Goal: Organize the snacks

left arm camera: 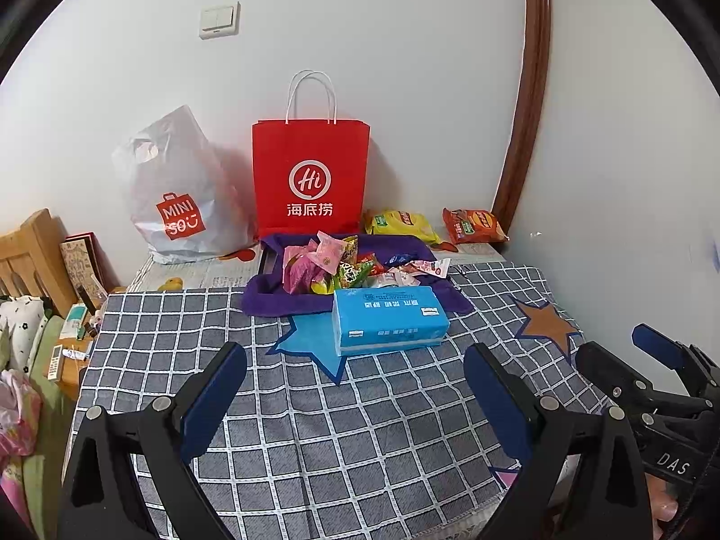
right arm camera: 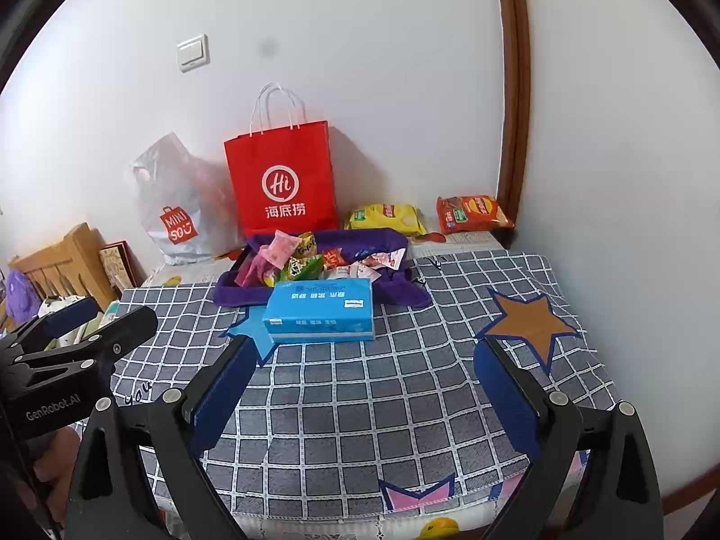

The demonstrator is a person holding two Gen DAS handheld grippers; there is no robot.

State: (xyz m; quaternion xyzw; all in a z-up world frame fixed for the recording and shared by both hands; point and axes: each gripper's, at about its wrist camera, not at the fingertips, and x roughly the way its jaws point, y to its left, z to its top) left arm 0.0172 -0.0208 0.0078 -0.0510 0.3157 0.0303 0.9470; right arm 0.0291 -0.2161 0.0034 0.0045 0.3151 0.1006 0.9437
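only from the right wrist, a purple bundle point(right arm camera: 20, 297) shows beside the headboard point(right arm camera: 67, 261).

My left gripper point(left arm camera: 355, 382) hangs level with its jaws spread wide and nothing between its blue pads point(left arm camera: 211, 405). Just beside it on the right, my right gripper point(right arm camera: 364, 382) matches it, jaws wide and empty.

The blue tissue box point(left arm camera: 389, 319) hides the near snacks in the purple tray point(left arm camera: 270, 301), the red bag point(left arm camera: 310, 175) conceals its contents, and the left claw point(right arm camera: 67, 328) is cut off at nine o'clock.
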